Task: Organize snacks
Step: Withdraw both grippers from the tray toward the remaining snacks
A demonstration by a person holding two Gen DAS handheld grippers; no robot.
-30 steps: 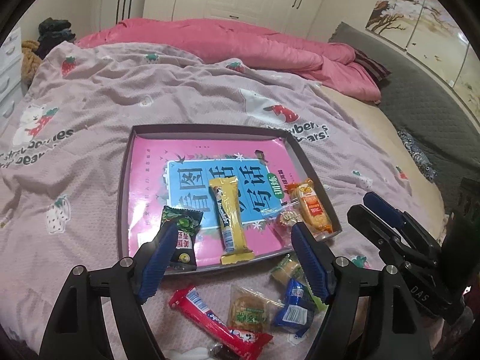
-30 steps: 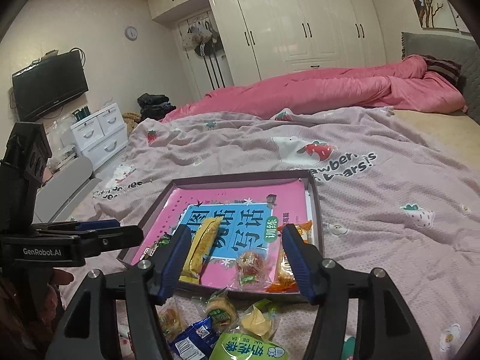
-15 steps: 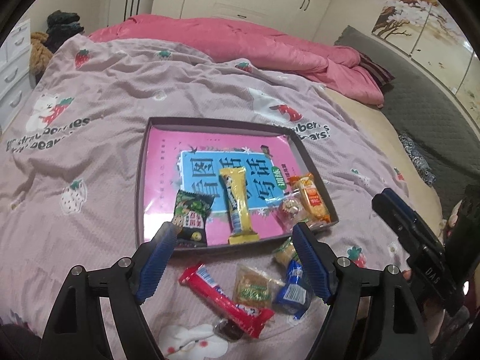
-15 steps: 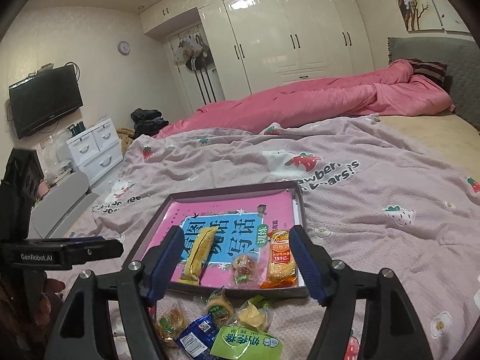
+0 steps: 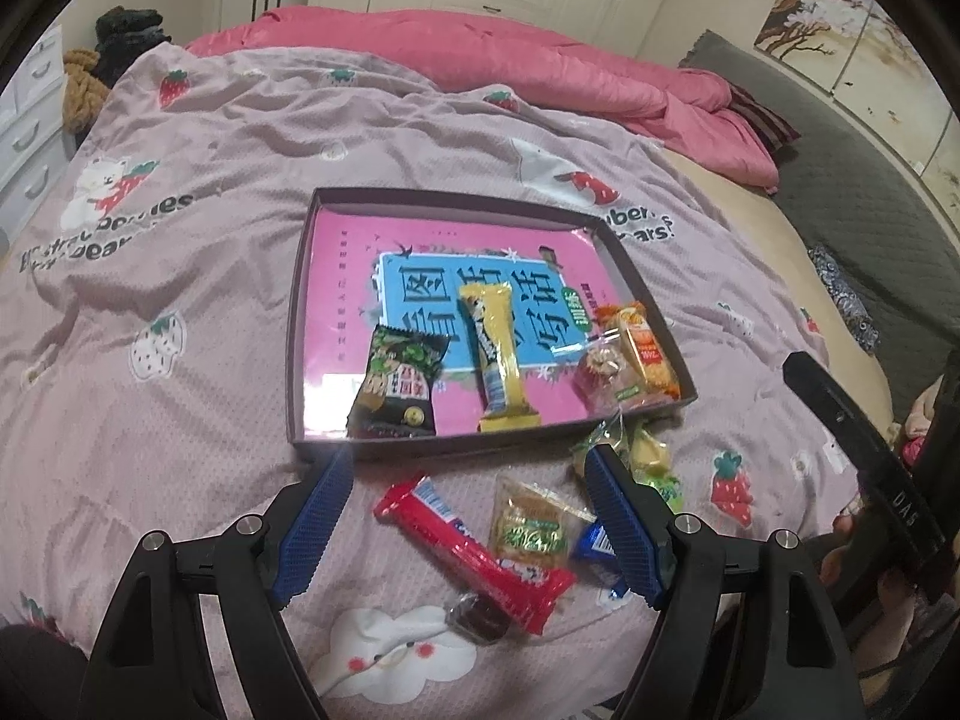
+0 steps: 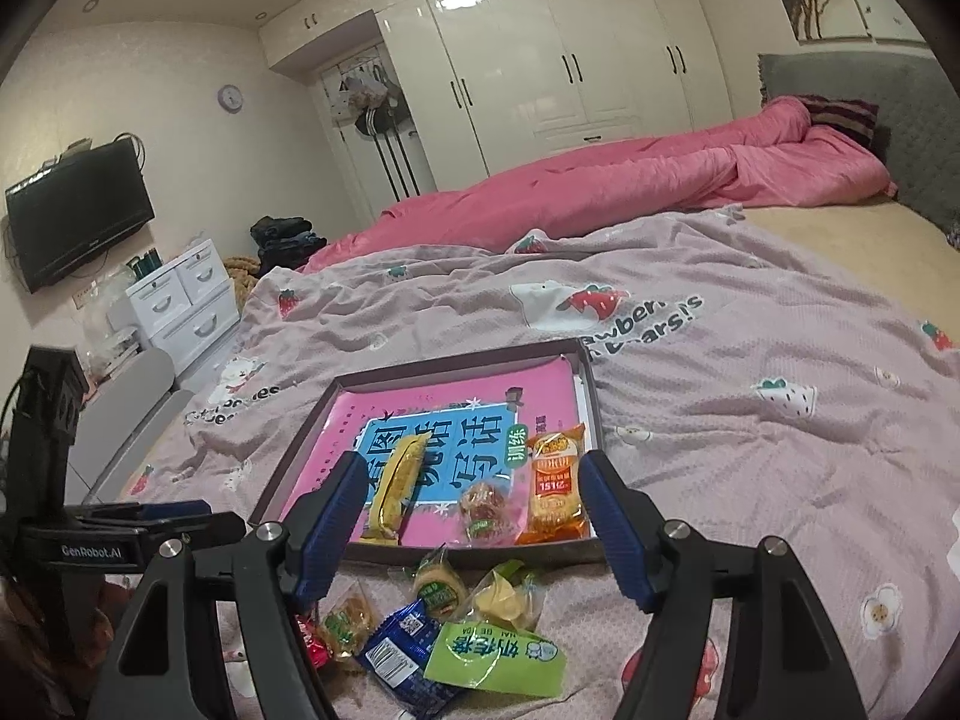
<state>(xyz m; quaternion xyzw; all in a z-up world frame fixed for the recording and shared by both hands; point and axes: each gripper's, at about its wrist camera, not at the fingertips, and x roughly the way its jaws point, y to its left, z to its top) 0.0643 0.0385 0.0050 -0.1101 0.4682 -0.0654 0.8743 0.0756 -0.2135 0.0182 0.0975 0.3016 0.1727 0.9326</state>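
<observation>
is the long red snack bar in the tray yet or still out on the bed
Out. The long red-wrapped snack bar lies flat on the pink strawberry-print bedspread, just outside the near wall of the shallow dark cardboard tray.

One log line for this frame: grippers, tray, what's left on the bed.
left gripper: open, empty | right gripper: open, empty | tray: four snacks inside | red bar: on bedspread, loose with other snacks

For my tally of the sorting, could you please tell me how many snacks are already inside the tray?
4. The dark green-and-black packet sits at the near left, the yellow bar in the middle, and the clear-wrapped round snack and orange packet at the right of the tray. None looks hidden.
</observation>
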